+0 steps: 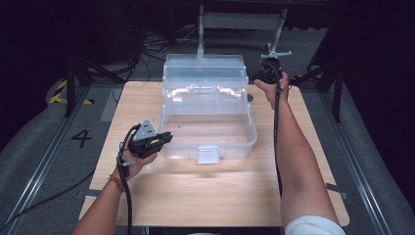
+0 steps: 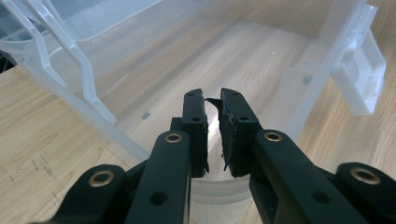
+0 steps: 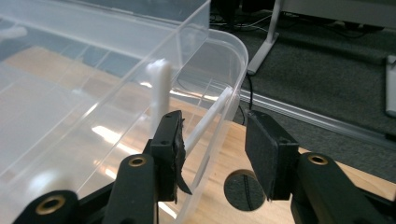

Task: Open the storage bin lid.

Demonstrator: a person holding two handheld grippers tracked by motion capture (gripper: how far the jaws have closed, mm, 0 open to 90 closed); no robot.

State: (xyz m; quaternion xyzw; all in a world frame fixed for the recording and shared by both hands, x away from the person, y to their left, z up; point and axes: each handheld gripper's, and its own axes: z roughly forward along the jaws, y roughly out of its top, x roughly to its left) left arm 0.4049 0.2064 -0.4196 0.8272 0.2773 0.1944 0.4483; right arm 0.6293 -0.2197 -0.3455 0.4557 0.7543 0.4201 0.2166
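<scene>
A clear plastic toolbox point(image 1: 208, 132) stands open on the wooden table point(image 1: 215, 191), its fold-out trays point(image 1: 204, 78) raised toward the back. My left gripper point(image 1: 166, 137) is at the box's front left corner. In the left gripper view its jaws point(image 2: 212, 95) stand nearly together, shut on the clear wall point(image 2: 215, 189) at that corner, and the front latch point(image 2: 357, 79) hangs off to the right. My right gripper point(image 1: 266, 73) is at the upper tray's back right corner. There its jaws point(image 3: 214, 116) are open, with a white link arm point(image 3: 205, 123) and the tray's corner between the pads, untouched.
A round cable hole point(image 3: 243, 186) sits in the table just right of the box. Behind the table stands a metal frame point(image 1: 240, 22), with cables on the grey floor point(image 1: 147, 49). Bare wood stretches in front of the box to the near edge.
</scene>
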